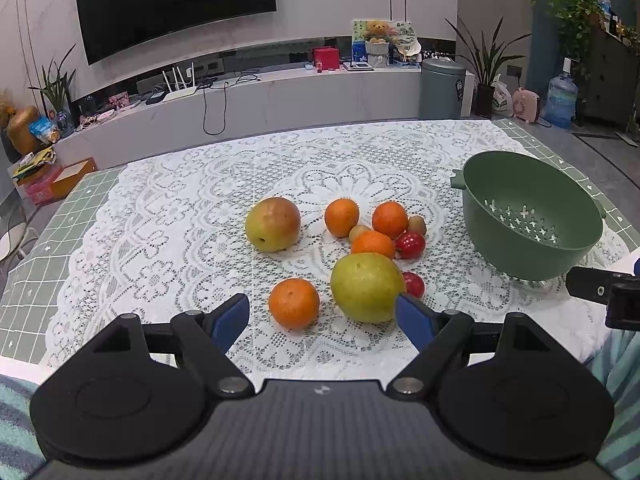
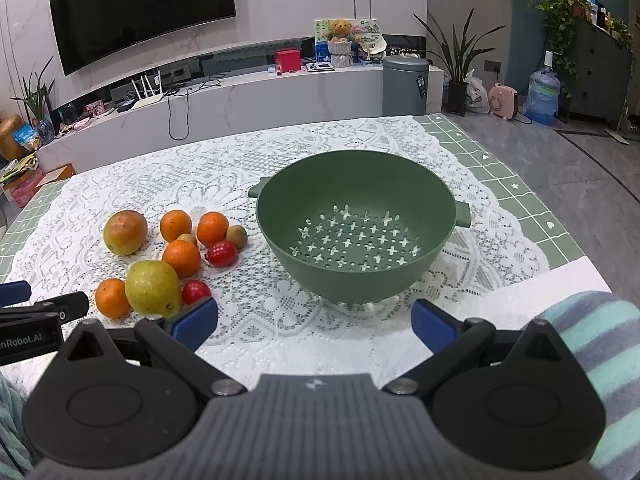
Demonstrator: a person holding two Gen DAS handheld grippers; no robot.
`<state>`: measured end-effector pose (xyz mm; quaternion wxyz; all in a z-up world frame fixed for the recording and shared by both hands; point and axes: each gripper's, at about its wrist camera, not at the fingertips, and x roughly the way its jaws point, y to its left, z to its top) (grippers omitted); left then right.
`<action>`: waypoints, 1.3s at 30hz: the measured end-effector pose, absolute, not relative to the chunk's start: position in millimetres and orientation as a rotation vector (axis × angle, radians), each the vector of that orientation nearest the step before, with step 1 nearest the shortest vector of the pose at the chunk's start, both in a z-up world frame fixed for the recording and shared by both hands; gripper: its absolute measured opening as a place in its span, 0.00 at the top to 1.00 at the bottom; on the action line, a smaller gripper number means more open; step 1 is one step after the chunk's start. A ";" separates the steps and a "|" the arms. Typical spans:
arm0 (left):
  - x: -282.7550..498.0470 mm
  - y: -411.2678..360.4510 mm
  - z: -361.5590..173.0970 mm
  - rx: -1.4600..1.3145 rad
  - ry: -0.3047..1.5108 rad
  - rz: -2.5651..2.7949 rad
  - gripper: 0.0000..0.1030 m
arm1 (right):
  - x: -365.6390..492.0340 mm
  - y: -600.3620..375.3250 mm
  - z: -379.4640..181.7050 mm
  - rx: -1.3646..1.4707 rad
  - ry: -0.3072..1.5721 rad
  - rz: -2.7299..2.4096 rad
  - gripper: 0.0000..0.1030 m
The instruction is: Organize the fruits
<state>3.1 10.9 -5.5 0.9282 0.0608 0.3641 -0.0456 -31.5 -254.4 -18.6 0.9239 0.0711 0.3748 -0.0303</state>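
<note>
Left tool (image 1: 322, 318) hovered above lace-covered surface (image 1: 160, 220), blue pads wide apart, nothing held. Just ahead: tangerine (image 1: 294, 308) and green pear (image 1: 366, 293), pear partly behind right pad. Beyond them, cluster of three more tangerines, red-green apple (image 1: 273, 224), two red cherry tomatoes, two small brown fruits. Right tool (image 2: 314, 322) likewise spread apart, empty, facing green colander (image 2: 356, 236), which stood empty right of fruit.

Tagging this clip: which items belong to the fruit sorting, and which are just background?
Job: oranges, green pear, apple, red fruits, kiwis, green colander.
Background: TV, teddy bear, bin, water jug.
</note>
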 end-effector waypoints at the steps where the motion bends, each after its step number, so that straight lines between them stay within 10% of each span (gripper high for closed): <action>1: 3.0 10.9 -5.5 0.124 0.746 -0.093 0.06 | -31.5 -254.2 -18.8 0.147 0.771 -0.063 0.04; 39: 13.0 13.7 -18.3 0.102 0.772 -0.175 0.16 | -27.3 -238.9 -32.3 0.145 0.714 0.072 0.04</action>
